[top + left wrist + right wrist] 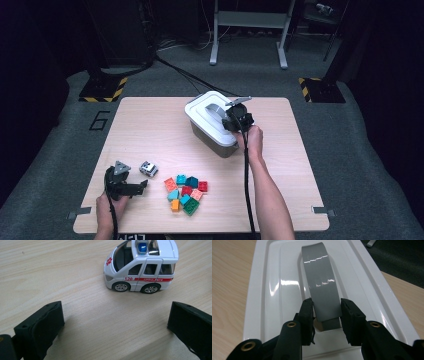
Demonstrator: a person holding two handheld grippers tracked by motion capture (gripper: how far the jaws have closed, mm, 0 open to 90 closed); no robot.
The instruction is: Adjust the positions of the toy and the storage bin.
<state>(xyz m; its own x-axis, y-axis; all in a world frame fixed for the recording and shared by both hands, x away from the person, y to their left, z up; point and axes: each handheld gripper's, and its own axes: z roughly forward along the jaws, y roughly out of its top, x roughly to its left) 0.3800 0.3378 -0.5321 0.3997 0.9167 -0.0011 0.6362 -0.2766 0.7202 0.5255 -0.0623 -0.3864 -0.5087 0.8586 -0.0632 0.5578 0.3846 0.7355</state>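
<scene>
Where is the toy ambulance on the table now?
In the high view the toy ambulance stands near the table's front left, between the left gripper and the pile of coloured blocks.

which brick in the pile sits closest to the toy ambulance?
The orange plastic building brick at the pile's upper-left edge. It lies nearest the white toy ambulance; the teal, red and green bricks all sit farther right or lower.
</scene>
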